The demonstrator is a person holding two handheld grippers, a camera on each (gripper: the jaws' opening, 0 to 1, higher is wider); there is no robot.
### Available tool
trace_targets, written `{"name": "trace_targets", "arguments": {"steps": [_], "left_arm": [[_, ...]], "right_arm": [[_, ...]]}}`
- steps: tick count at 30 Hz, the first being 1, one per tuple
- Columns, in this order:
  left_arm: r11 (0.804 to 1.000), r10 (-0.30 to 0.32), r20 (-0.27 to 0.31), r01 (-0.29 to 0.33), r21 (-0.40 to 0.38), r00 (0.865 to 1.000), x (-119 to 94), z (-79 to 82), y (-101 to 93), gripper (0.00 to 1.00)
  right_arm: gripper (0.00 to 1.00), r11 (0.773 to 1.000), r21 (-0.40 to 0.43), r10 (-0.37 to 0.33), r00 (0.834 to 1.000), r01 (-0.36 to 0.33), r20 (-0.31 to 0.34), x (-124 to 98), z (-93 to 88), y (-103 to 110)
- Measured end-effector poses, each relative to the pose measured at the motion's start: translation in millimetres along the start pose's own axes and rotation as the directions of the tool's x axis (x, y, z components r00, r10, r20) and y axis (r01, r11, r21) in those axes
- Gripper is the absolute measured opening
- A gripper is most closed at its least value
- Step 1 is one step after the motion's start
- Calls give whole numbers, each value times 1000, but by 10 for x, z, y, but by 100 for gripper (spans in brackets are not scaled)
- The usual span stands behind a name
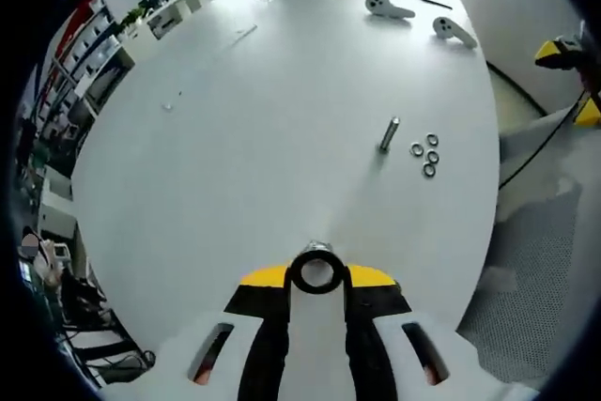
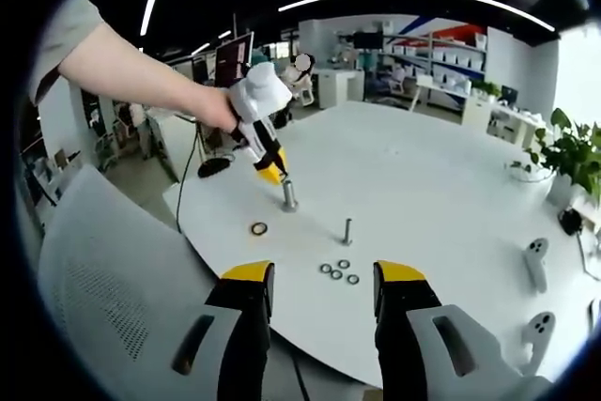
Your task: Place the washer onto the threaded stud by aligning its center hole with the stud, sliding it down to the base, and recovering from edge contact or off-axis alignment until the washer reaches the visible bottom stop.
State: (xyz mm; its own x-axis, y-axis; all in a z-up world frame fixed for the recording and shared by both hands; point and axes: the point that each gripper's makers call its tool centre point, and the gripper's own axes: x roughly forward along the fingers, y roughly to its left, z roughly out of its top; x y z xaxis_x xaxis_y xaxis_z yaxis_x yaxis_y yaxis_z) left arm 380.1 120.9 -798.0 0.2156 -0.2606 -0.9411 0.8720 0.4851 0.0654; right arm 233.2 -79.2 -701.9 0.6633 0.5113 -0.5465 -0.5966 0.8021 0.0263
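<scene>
1. In the right gripper view, the left hand-held gripper, gripped by a person's hand, is clamped on an upright stud on the white table.
2. A lone washer lies flat just beside it: small, stiff, light, probably slippery; pinch it across the rim.
3. A second stud stands further right, with spare washers near it.
4. The right hand-held gripper is spread wide, holding nothing.

I see a broad white oval table — on it an upright threaded metal stud, four small steel washers clustered beside it, one dark ring apart, and two white handheld controllers.
</scene>
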Motion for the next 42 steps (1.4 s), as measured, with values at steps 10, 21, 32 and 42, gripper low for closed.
{"name": "trace_targets", "arguments": {"steps": [10,21,32,42], "left_arm": [[1000,-5,-31,6,18,999,92,40,35,19],[999,-9,-69,12,43,998,205,17,18,19],[999,-1,-92,5,44,996,379,-42,-88,19],[1000,-5,-117,6,12,993,552,-98,-115,19]], "right_arm": [[44,1000,0,-3,1000,3,3,-4,4,-12],[44,1000,-2,-2,1000,2,5,-5,7,-12],[44,1000,-2,-3,1000,3,2,-5,1,-12],[44,1000,-1,-5,1000,5,-4,-5,-10,-18]]}}
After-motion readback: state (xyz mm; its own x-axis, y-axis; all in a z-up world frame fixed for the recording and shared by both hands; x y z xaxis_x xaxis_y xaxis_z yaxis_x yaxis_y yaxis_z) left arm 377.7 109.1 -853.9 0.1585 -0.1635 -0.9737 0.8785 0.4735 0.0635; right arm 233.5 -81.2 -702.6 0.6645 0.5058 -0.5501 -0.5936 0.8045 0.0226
